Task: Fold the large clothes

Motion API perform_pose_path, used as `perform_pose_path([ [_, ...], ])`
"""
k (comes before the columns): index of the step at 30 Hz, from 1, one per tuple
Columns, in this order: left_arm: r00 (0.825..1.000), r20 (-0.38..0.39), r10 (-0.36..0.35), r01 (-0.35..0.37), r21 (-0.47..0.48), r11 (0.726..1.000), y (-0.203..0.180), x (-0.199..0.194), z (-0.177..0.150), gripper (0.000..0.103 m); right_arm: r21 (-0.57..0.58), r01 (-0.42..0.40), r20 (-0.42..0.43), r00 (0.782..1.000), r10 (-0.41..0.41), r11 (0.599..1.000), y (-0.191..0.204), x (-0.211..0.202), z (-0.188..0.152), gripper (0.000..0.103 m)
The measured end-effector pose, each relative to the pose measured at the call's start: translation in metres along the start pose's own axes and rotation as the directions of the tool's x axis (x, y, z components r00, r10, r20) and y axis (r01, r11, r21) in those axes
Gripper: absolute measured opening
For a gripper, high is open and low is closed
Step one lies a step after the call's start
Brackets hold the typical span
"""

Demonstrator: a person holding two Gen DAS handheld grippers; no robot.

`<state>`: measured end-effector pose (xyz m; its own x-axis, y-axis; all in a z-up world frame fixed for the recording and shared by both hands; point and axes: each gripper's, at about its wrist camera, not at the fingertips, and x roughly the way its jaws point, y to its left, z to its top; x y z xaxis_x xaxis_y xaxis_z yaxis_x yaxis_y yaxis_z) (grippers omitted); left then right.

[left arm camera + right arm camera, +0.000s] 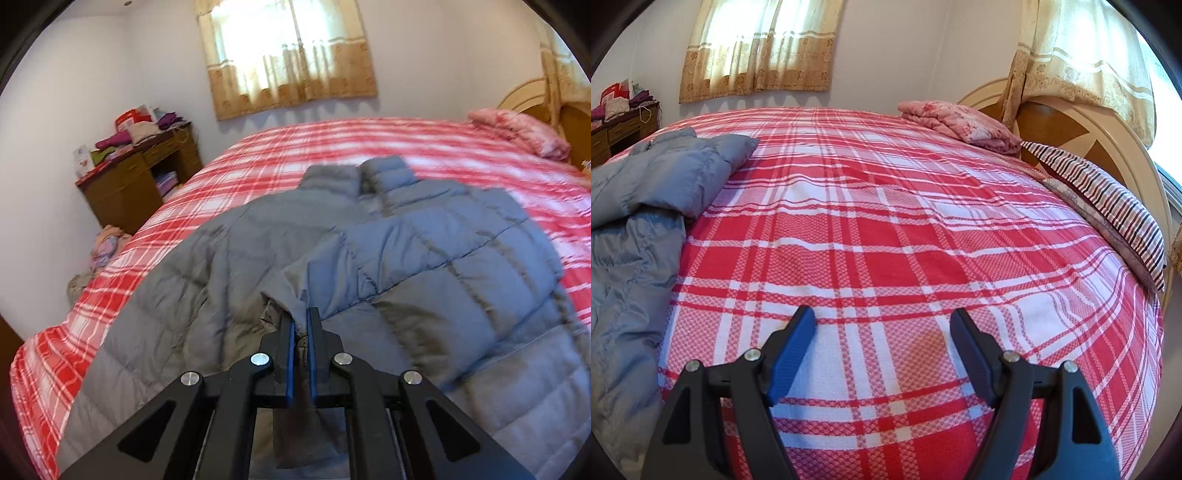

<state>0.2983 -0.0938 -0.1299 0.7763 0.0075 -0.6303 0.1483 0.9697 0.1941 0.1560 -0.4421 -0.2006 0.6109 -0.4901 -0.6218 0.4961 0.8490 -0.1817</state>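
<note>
the grey puffer jacket (pixel 369 258) lies spread front-up on the red plaid bedspread (pixel 332 144), toward the bed's left side. the left gripper (pixel 301 325) is clenched on a sleeve cuff (pixel 291 295), likely so the sleeve can be laid over the body. the right gripper (pixel 882 325) hangs released over bare plaid beside the jacket, grasping nothing, seemingly waiting.

Ahead of me lay the red plaid bedspread (pixel 886 229), a folded pink blanket (pixel 960 123) near the headboard (pixel 1082 133), curtains (pixel 291 55) glowing, wooden desk (pixel 140 181) cluttered.
</note>
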Motion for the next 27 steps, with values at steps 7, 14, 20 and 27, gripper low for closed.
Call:
perform_pose_path([
  [7, 0.999, -0.033, -0.024, 0.025, 0.010, 1.000, 0.000, 0.008, -0.004, 0.007, 0.064, -0.167, -0.108, 0.979, 0.173, 0.984, -0.018, 0.007, 0.014, 0.078],
  [14, 0.984, 0.156, 0.082, -0.072, -0.069, 0.995, 0.022, -0.036, 0.013, 0.098, 0.011, -0.163, -0.058, 0.985, 0.164, 0.987, -0.034, -0.049, 0.087, 0.078],
  [20, 0.985, 0.142, 0.102, -0.088, -0.100, 0.991, 0.007, -0.009, 0.031, 0.102, -0.009, -0.323, -0.022, 0.946, 0.323, 0.946, 0.045, -0.047, 0.137, 0.064],
  [27, 0.990, 0.011, 0.142, -0.141, -0.084, 0.987, -0.006, 0.055, 0.034, 0.102, -0.077, -0.433, -0.055, 0.901, 0.429, 0.898, 0.157, 0.011, 0.129, 0.052],
])
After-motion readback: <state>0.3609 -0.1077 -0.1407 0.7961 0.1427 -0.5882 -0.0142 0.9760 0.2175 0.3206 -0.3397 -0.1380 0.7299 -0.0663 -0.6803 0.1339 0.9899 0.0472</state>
